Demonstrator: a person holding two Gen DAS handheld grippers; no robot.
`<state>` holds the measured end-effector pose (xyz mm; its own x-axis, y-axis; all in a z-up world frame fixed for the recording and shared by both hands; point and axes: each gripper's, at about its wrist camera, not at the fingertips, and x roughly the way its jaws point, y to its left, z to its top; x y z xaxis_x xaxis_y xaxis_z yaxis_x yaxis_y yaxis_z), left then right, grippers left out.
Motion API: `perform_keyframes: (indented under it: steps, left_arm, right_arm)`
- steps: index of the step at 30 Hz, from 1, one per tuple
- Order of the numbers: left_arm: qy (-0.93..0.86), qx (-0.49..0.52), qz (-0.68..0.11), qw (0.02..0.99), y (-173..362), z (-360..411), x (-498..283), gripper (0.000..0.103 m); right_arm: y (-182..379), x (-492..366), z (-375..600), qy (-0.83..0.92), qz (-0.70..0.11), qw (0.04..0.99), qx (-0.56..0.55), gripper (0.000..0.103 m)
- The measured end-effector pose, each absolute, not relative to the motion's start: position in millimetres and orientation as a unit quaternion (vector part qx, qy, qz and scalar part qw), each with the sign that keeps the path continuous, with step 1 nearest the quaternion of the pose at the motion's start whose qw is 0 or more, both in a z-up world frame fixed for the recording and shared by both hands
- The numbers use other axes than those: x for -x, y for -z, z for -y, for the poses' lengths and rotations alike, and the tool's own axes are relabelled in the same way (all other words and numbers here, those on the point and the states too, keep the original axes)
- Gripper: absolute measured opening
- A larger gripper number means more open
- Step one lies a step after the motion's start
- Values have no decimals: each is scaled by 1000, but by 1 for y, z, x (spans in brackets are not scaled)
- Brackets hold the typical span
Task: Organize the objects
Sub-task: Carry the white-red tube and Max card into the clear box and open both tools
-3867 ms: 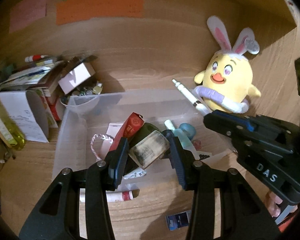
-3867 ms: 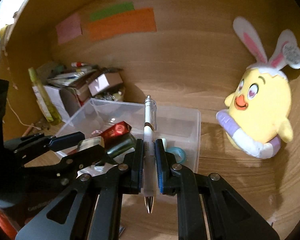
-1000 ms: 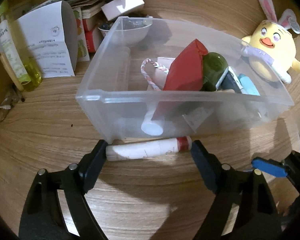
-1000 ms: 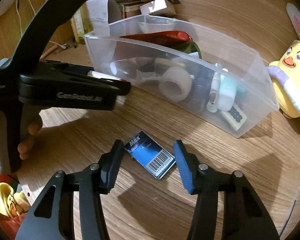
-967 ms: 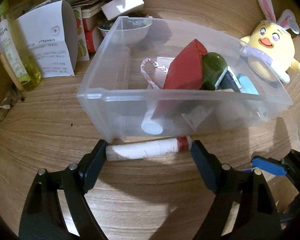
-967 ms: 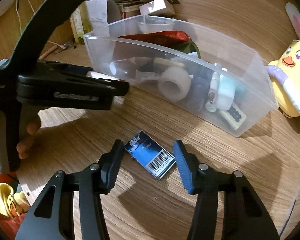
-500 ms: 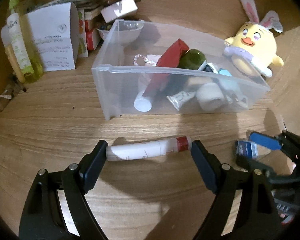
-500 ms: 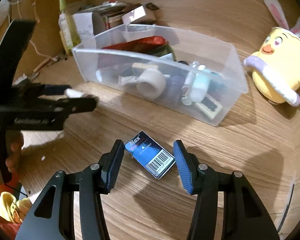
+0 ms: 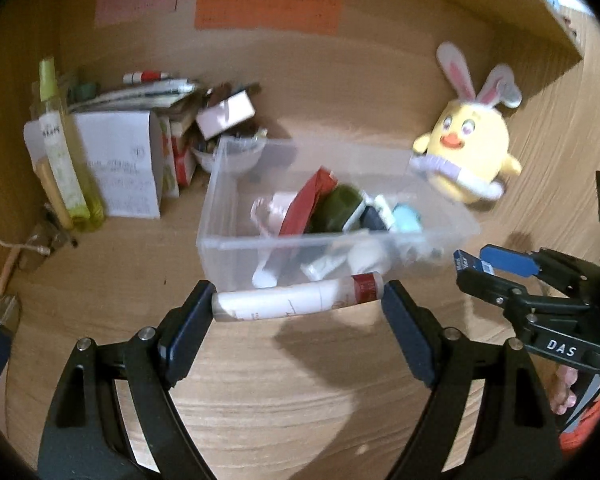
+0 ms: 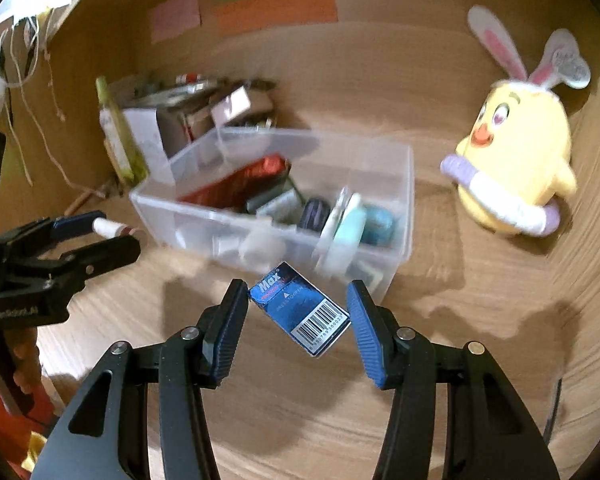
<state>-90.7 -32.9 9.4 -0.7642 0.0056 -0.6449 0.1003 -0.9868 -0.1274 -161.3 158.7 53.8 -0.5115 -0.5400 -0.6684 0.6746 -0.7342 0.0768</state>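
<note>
My left gripper (image 9: 298, 300) is shut on a white tube with a red cap (image 9: 296, 300), held lengthwise between the pads, lifted in front of the clear plastic bin (image 9: 236, 184). My right gripper (image 10: 298, 308) is shut on a small blue "Max" box with a barcode (image 10: 300, 308), held by its corners above the desk, just before the bin (image 10: 400, 208). The bin holds a red packet (image 9: 308, 204), a green bottle, tape and other small items. The left gripper also shows in the right wrist view (image 10: 96, 236), and the right gripper in the left wrist view (image 9: 484, 272).
A yellow bunny-eared plush (image 9: 468, 160) sits right of the bin. A heap of boxes, papers and a small bowl (image 9: 140, 152) lies at the back left with a yellow-green bottle (image 9: 60, 152). Sticky notes (image 9: 268, 8) hang on the wooden back wall.
Both grippers have risen off the desk with their objects, the tube and the blue box, and both views now tilt up toward the back wall.
</note>
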Motion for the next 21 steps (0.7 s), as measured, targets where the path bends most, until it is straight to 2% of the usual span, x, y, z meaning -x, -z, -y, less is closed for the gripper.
perform_keyframes:
  steps: [12,21]
  left_arm:
    - [946,-313,-81,15,-40,31,121,84]
    - [933,-348,-86,12,-23,27,166,84]
  right_arm:
    - [-94,190,-150,888,-79,337,-304,48]
    - [-80,221,-130,882,-95,323,-331,48]
